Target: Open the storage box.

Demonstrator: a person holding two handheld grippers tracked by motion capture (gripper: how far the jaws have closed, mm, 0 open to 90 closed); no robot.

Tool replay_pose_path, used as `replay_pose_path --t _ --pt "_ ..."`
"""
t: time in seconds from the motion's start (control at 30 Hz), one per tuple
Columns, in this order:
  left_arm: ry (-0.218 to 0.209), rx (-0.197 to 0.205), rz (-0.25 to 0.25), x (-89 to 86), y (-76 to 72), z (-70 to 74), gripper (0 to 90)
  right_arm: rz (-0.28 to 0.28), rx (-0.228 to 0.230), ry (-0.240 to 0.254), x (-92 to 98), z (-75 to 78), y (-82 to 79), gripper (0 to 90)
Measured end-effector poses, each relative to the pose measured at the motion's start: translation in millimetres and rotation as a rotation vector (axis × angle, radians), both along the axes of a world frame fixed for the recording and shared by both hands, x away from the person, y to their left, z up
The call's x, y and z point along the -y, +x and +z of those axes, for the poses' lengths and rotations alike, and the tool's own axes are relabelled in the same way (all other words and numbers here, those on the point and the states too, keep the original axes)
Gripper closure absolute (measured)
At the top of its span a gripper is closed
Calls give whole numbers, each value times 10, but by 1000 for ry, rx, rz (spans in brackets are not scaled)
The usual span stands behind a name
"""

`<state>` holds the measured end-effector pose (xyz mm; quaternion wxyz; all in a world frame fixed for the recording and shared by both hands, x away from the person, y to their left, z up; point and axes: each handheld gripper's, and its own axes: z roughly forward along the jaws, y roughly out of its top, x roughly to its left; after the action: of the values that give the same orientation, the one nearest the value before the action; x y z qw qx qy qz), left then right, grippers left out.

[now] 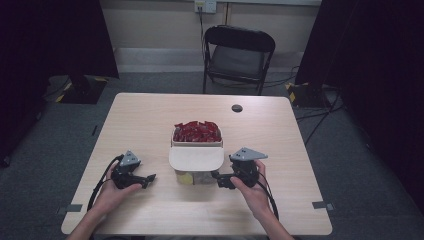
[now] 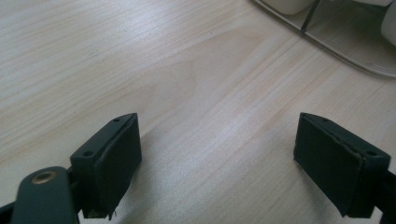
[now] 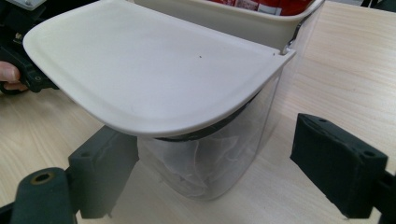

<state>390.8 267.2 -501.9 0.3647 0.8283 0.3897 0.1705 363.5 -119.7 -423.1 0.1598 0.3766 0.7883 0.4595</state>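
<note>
A: What's the step in hand, would you say?

B: An approach, not yet a grip. The right gripper [image 1: 226, 180] sits at the near right side of the clear container [image 3: 210, 158] in the middle of the desk [image 1: 150, 120], jaws wide. In the right gripper view the see-through front wall stands between the jaws, but the pads aren't pressing on it.

A: And the container itself?

B: It has a cream lid [image 1: 196, 158] lying flat over the near compartment. Behind it, on the far side, an open tray holds red packets [image 1: 197, 131]. Under the lid there's something pale and crumpled; I cannot tell what it is. Something yellow shows low at the front in the high view.

A: The left gripper?

B: The left gripper [image 1: 145, 179] rests on the desk to the left of the container, apart from it, jaws wide with bare wood between them. The container's corner is just at the far right of its view.

A: So the next move?

B: I'd judge the right gripper must either close on the clear wall to steady it, or rise to catch the lid's rim. The lid overhangs the jaws, so it needs care not to knock it.
</note>
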Motion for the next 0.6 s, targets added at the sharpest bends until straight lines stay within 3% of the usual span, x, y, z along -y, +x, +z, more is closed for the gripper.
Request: replay_pose_path --t 0.37,0.6 --pt "1 0 0 -1 0 0 146 6 14 11 -23 84 34 141" --pt "0 0 0 0 0 0 146 17 -1 28 -38 103 103 143"
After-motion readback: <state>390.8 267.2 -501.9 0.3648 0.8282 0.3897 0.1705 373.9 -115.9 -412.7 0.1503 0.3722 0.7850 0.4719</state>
